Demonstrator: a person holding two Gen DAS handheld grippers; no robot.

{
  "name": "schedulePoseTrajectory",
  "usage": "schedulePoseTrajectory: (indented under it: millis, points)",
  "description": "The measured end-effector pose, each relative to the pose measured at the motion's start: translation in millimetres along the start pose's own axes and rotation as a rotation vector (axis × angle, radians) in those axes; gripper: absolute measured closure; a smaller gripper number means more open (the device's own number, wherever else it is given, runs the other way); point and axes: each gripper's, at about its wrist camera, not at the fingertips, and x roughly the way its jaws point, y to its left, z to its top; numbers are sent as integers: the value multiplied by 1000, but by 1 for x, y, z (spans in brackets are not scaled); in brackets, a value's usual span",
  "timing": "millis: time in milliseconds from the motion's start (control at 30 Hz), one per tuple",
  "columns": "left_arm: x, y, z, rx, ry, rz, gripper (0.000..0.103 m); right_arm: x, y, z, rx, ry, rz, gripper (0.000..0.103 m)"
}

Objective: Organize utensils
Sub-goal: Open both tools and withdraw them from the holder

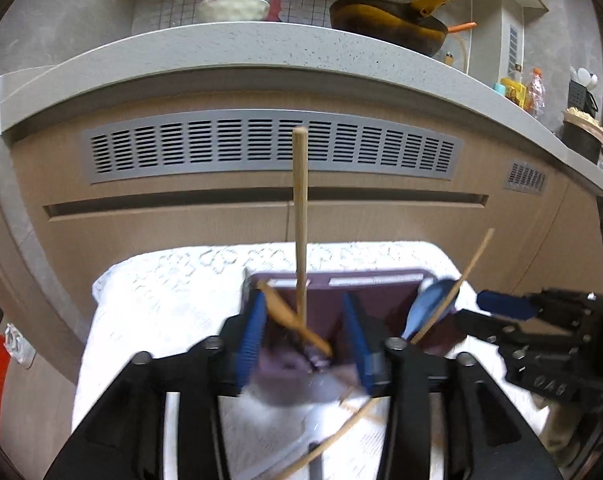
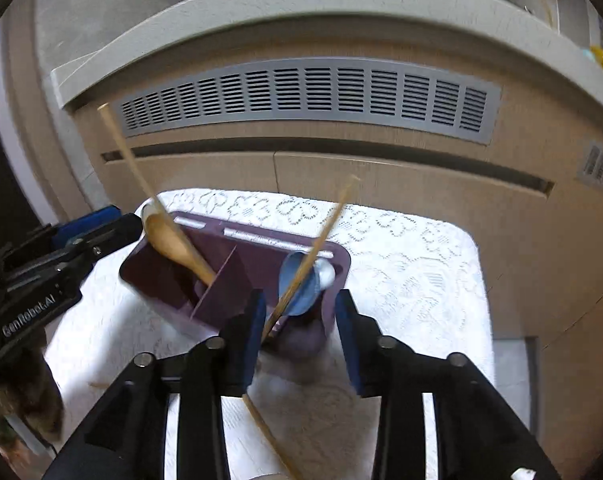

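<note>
Purple holder (image 2: 237, 276): stands on the lace-covered tabletop (image 2: 401, 248), split into compartments.
Wooden spoon (image 2: 173, 240): leans in the left compartment.
Blue spoon (image 2: 301, 284): right compartment, beside a chopstick (image 2: 321, 236).
Left tool (image 1: 305, 332): jaws apart, gripping nothing.
Right tool (image 2: 299, 332): jaws apart, gripping nothing.

A dark purple utensil holder (image 2: 237, 276) is standing on the lace-covered counter (image 2: 405, 264), its left compartment holding a wooden spoon (image 2: 173, 244) and chopstick (image 1: 300, 216), its right a blue spoon (image 2: 297, 288) and leaning chopstick (image 2: 321, 240).
</note>
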Motion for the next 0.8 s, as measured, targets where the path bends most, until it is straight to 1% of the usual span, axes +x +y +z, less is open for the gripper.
schedulePoseTrajectory:
  millis: [133, 233, 267, 400, 500, 600, 700, 733, 767, 800]
  points:
    - [-14, 12, -27, -7, 41, 12, 55, 3, 3, -27, -41, 59, 8, 68]
    - [-19, 20, -50, -38, 93, 3, 50, 15, 8, -47, -52, 127, 25, 68]
    - [-18, 21, -61, -44, 121, -3, 48, 19, 11, -51, -54, 144, 32, 68]
    - [-12, 19, -95, -41, 223, -10, 46, 34, 28, -78, -83, 216, 58, 68]
    - [-8, 18, -121, -50, 290, -19, 46, 44, 33, -90, -91, 245, 50, 68]
    - [-9, 15, -135, -51, 326, -26, 45, 52, 33, -98, -84, 275, 44, 68]
    - [-13, 16, -142, -51, 336, -32, 44, 59, 33, -104, -87, 310, 32, 69]
    - [-14, 16, -142, -49, 335, -33, 44, 60, 33, -107, -98, 318, 15, 71]
    - [-13, 18, -141, -49, 332, -32, 44, 56, 38, -109, -107, 310, 2, 78]
    - [-13, 19, -140, -50, 328, -32, 44, 54, 38, -110, -108, 318, -2, 89]
